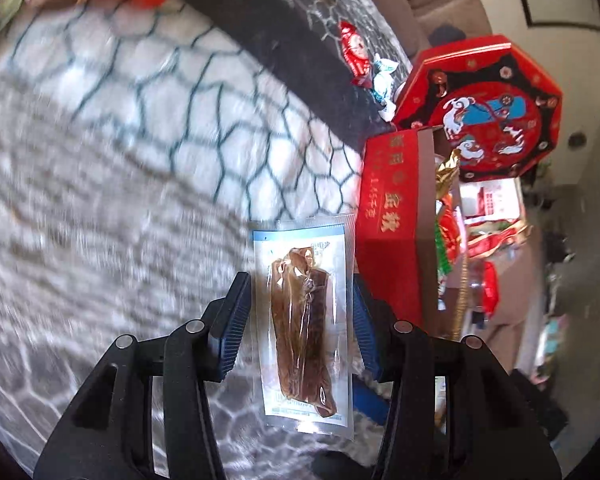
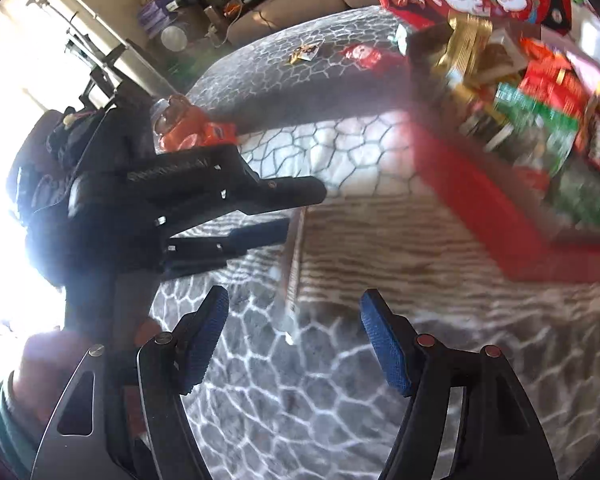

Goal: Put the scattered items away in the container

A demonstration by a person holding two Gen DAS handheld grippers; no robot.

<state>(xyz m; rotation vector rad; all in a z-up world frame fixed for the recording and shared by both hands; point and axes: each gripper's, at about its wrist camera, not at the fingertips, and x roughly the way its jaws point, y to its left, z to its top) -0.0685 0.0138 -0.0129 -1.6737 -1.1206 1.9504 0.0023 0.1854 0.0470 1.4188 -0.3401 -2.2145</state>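
Note:
My left gripper is shut on a clear packet of brown dried snack, its blue pads against the packet's two long edges. The packet hangs beside the red octagonal box, whose patterned lid stands up behind it. In the right wrist view the left gripper shows from the side, with the packet edge-on below it. My right gripper is open with nothing gripped; the packet's lower end hangs just ahead of its fingers. The red box at the right holds several wrapped snacks.
On the grey cobble-patterned cushion lie a red candy, a blue-white candy, an orange packet and a yellow-brown packet. A person's hand shows at lower left. A sofa and clutter stand beyond.

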